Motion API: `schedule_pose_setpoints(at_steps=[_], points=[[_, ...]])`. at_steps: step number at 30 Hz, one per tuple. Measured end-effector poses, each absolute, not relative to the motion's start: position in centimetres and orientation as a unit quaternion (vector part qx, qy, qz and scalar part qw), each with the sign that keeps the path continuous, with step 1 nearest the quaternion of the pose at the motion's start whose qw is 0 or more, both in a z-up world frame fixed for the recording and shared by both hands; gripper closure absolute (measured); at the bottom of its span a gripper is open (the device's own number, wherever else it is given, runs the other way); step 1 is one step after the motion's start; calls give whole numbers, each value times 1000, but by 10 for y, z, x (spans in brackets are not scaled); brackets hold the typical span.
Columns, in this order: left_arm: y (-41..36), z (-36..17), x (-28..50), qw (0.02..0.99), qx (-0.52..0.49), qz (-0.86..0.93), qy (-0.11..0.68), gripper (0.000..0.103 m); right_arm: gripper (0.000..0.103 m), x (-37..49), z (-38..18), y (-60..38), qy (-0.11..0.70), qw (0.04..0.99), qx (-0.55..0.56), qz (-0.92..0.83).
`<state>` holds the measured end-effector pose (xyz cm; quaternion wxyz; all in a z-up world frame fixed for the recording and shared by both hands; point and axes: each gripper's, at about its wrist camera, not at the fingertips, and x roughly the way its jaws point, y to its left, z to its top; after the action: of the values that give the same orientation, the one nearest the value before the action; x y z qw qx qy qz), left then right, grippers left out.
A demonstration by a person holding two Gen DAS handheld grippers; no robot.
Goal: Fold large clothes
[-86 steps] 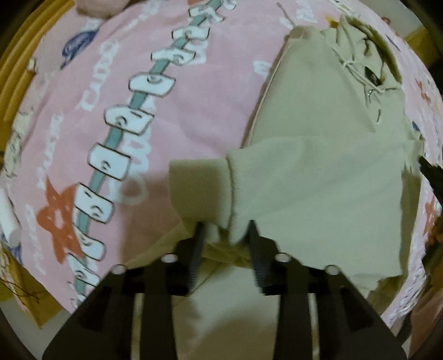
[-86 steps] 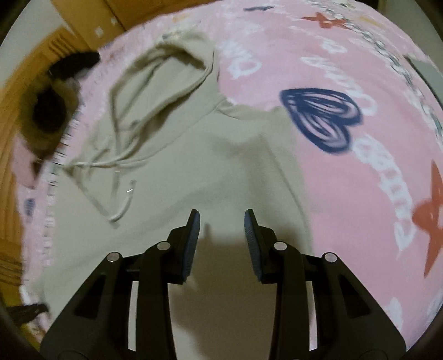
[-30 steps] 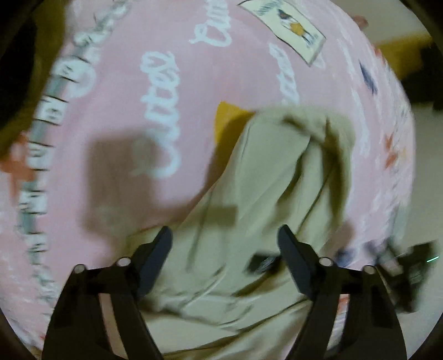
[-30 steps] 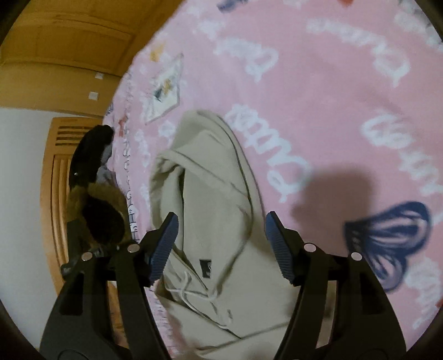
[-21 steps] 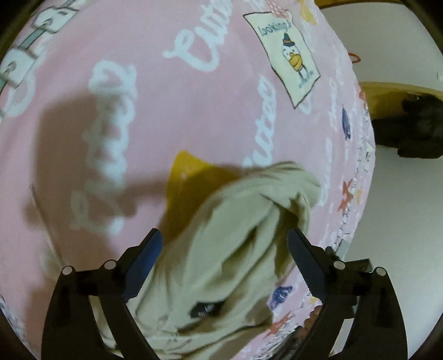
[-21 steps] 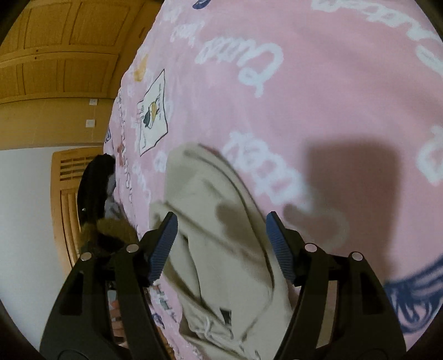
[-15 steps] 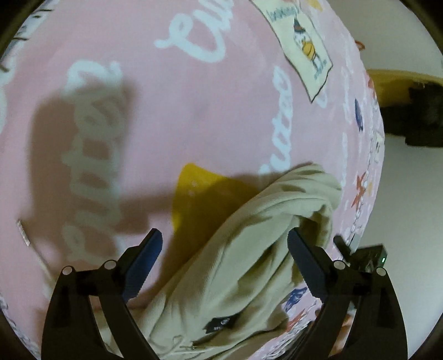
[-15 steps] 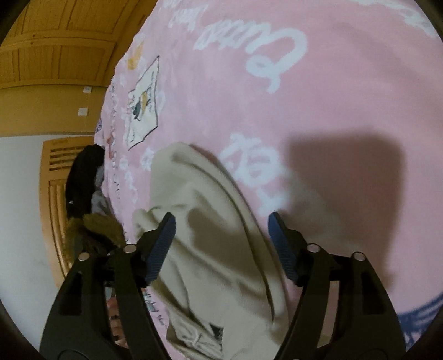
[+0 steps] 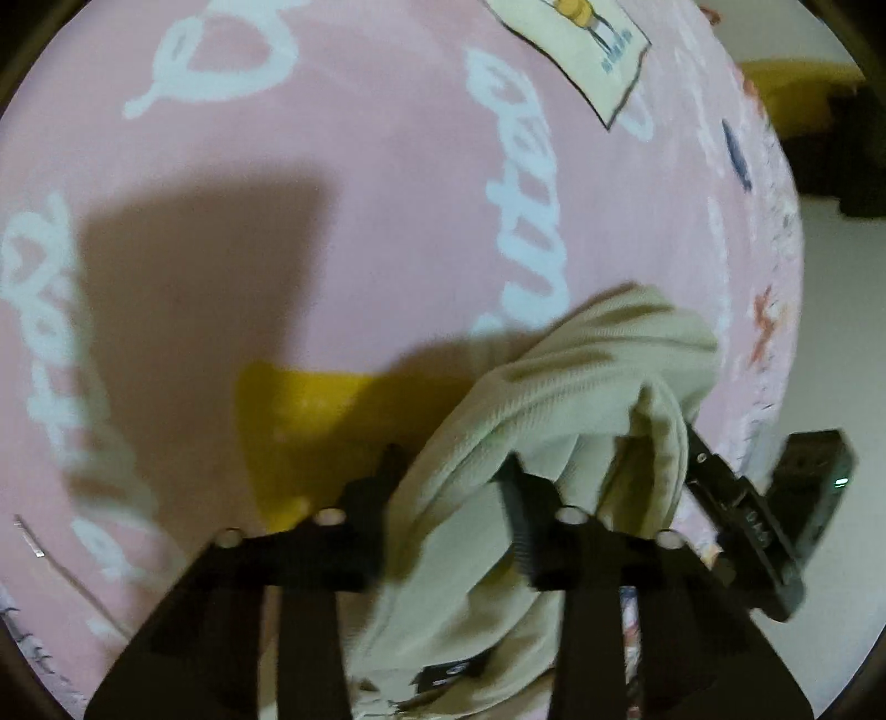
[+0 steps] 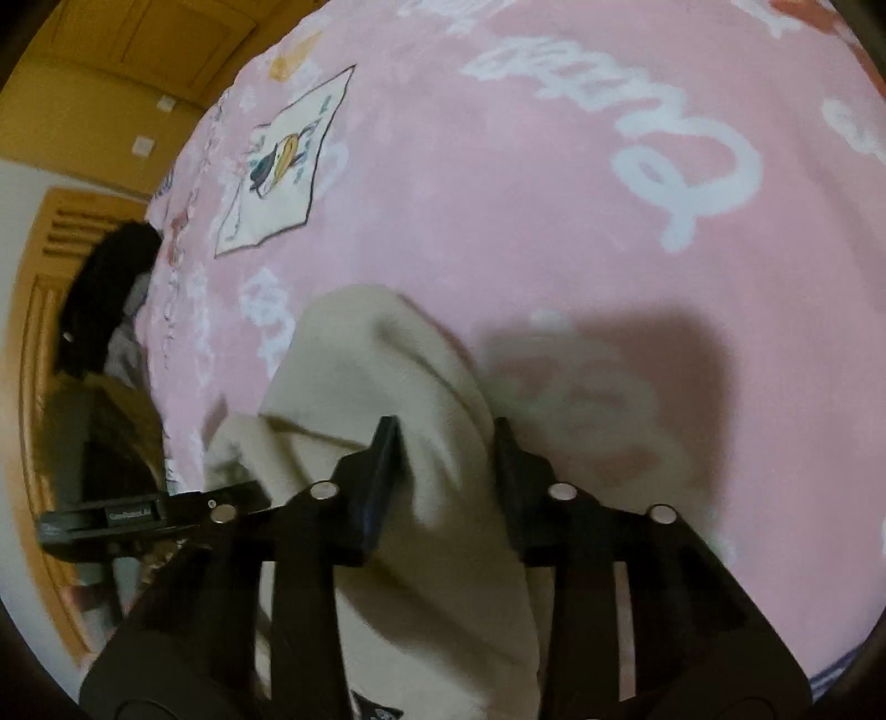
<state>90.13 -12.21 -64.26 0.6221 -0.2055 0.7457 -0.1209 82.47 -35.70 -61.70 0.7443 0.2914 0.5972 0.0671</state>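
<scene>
A beige hoodie (image 9: 559,387) of soft ribbed knit lies bunched on the pink fleece bed cover (image 9: 360,221), its ridge running from 6 toward 1 o'clock. The left gripper (image 9: 451,471) and right gripper (image 10: 446,443) are closing, each with a fold of hoodie between its jaws.

Pink printed blanket (image 9: 387,194); wooden panelling (image 10: 138,39); dark garment heap (image 10: 105,288).
</scene>
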Motion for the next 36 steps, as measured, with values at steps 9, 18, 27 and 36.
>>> schedule_pose_setpoints(at_steps=[9,18,27,36], points=[[-119,-576,861,651,-203,-160,713,96,89,809,-552,-333,558,781,249,125],[-105,-502,757,755,-132,-147,625,96,90,730,-470,-289,465,855,51,222],[-99,-532,634,767,-192,-143,595,88,90,571,-475,-246,349,880,-177,270],[-85,-542,549,751,-203,-167,605,49,87,491,-542,-260,417,866,-141,238]])
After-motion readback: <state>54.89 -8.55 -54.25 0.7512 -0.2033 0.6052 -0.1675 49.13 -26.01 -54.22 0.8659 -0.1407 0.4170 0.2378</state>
